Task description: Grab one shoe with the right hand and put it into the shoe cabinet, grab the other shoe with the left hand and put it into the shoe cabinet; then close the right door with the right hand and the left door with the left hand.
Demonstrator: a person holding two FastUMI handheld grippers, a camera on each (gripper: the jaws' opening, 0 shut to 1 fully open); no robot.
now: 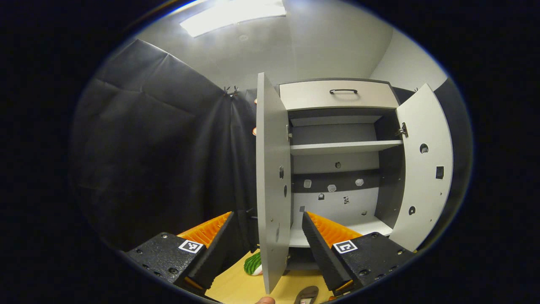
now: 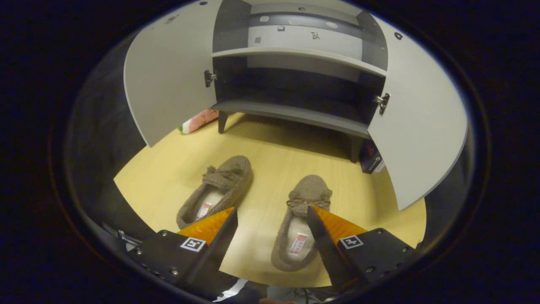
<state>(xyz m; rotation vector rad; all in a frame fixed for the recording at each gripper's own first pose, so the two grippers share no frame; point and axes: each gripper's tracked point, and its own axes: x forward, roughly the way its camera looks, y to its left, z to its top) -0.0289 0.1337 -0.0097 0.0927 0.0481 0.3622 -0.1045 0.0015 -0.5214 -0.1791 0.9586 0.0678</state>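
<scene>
The shoe cabinet [image 2: 295,76] stands on the yellow surface [image 2: 270,156] with both doors swung wide: the left door [image 2: 168,71] and the right door [image 2: 422,126]. Its shelves [image 1: 344,147] are bare, and a drawer [image 1: 337,95] sits above them. Two brown slippers lie on the surface in front of the cabinet, apart from each other: the left slipper [image 2: 219,188] and the right slipper [image 2: 301,219]. The right tool [image 2: 272,215] hovers over them, fingers spread and holding nothing. The left tool [image 1: 266,217] faces the left door's edge, fingers likewise apart and empty.
</scene>
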